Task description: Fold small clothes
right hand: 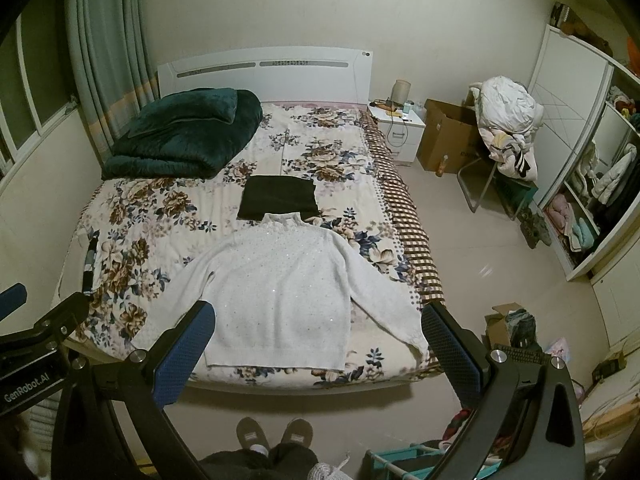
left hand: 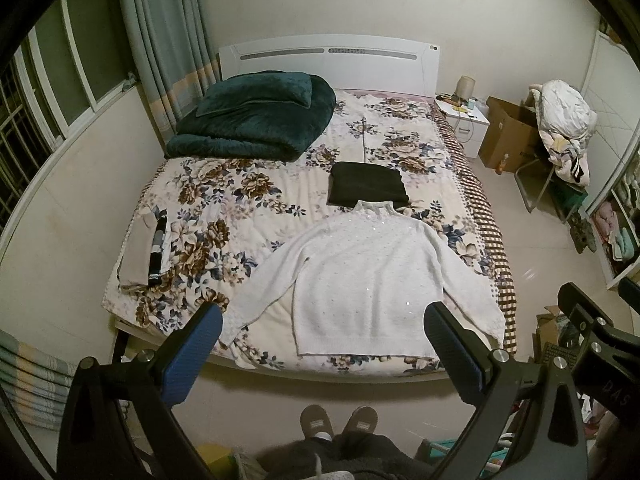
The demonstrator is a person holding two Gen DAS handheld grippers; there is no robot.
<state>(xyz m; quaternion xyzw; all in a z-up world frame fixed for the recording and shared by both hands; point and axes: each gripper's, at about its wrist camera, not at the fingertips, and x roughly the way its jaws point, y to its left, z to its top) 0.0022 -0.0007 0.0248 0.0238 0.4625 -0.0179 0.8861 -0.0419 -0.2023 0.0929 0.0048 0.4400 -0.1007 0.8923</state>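
A white knitted sweater (left hand: 360, 276) lies flat and face up on the flowered bed (left hand: 224, 216), sleeves spread, hem toward me; it also shows in the right wrist view (right hand: 280, 284). A folded black garment (left hand: 366, 189) lies just beyond its collar, seen too in the right wrist view (right hand: 278, 197). My left gripper (left hand: 324, 316) is open and empty, held in the air short of the bed's foot. My right gripper (right hand: 318, 314) is open and empty, at the same height beside it.
A folded dark green blanket (left hand: 256, 116) sits at the bed's head on the left. Folded clothes (left hand: 146, 250) lie at the bed's left edge. A nightstand (right hand: 396, 130), cardboard box (right hand: 444, 140), clothes-laden chair (right hand: 506, 128) and open wardrobe (right hand: 600, 184) stand on the right.
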